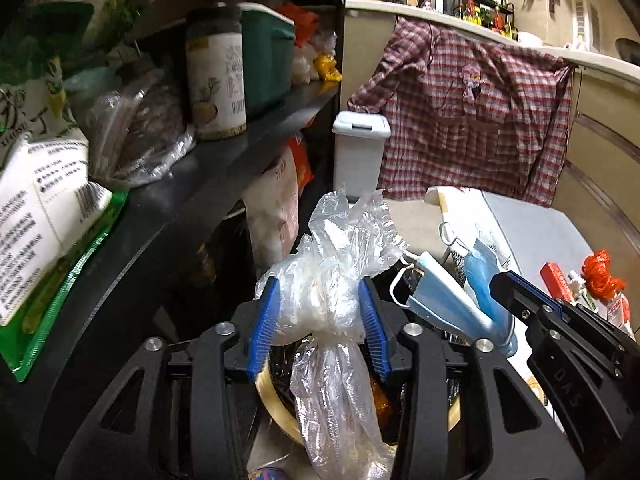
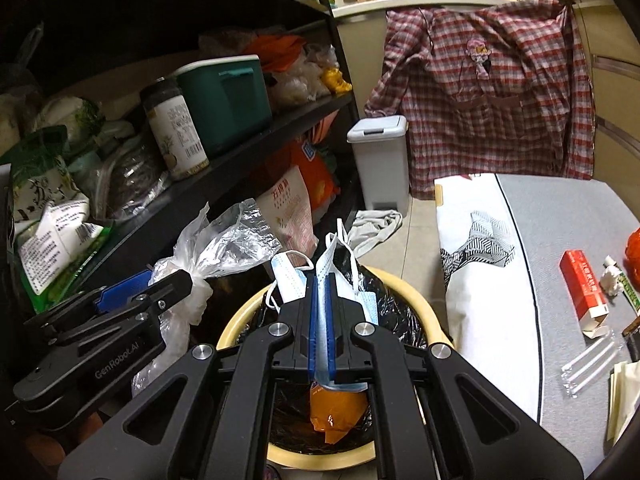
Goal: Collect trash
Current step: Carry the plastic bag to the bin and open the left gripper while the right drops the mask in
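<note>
Blue-padded jaws of the left gripper (image 1: pixel 320 320) stand partly closed, clamped on a crumpled clear plastic bag (image 1: pixel 336 280) whose tail hangs down between them. Left wrist view: the bag is held directly above a yellow-rimmed bin (image 1: pixel 276 404) lined in black. The right gripper (image 1: pixel 516 296) enters from the right, gripping pale blue face masks (image 1: pixel 444 292) just beside the bag. A dark shelf unit (image 1: pixel 224 148) loaded with a white jar (image 1: pixel 218 80), a green tub (image 1: pixel 266 64) and food packets stands close on the left. A white lidded bin (image 1: pixel 360 148) and a plaid shirt (image 1: pixel 472 120) lie beyond.

Right wrist view: the right gripper (image 2: pixel 322 320) is shut narrow on the face masks (image 2: pixel 324 272), which stand up between the pads and protrude below them, over the bin (image 2: pixel 240 316). An orange wrapper (image 2: pixel 336 412) lies inside the bin. The left gripper (image 2: pixel 132 296) holds the plastic bag (image 2: pixel 224 240) to the left, beside the bin rim. A grey table (image 2: pixel 560 240) on the right bears a red box (image 2: pixel 582 288).
</note>
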A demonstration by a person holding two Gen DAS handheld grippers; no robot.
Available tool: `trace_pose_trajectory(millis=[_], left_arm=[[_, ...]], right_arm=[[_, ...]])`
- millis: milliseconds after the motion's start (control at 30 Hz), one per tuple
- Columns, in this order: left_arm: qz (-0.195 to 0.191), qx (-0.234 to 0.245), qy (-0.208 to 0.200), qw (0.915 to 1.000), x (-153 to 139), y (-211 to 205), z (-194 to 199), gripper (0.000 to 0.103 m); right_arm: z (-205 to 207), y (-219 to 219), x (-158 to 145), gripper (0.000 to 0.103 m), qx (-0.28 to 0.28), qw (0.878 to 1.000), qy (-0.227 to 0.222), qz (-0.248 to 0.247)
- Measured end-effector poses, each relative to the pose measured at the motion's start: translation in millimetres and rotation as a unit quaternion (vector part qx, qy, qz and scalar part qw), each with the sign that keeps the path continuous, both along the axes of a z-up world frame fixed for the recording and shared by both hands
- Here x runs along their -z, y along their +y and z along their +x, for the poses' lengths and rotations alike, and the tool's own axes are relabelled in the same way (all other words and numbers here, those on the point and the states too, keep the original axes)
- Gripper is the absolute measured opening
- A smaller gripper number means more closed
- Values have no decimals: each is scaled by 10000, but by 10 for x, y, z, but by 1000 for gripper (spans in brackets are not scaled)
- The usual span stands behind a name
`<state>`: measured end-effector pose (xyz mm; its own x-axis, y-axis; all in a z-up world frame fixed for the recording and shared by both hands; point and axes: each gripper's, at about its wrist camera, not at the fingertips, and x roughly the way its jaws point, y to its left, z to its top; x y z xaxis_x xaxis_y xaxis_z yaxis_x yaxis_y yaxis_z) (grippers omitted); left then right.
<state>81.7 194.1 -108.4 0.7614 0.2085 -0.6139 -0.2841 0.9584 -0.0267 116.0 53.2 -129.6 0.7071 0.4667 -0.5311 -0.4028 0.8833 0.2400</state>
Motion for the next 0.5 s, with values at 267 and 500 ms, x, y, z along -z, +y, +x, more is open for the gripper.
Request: trace_pose_trajectory(millis=[267,500], left_arm=[[-77,-456,104,9989,61,72,40,93],[3,-448,31,9990,17,2,-8,93]], right_arm=[[123,-137,106,57,447,9984,350,84],[49,-223,38,60,482,9984,280,88]])
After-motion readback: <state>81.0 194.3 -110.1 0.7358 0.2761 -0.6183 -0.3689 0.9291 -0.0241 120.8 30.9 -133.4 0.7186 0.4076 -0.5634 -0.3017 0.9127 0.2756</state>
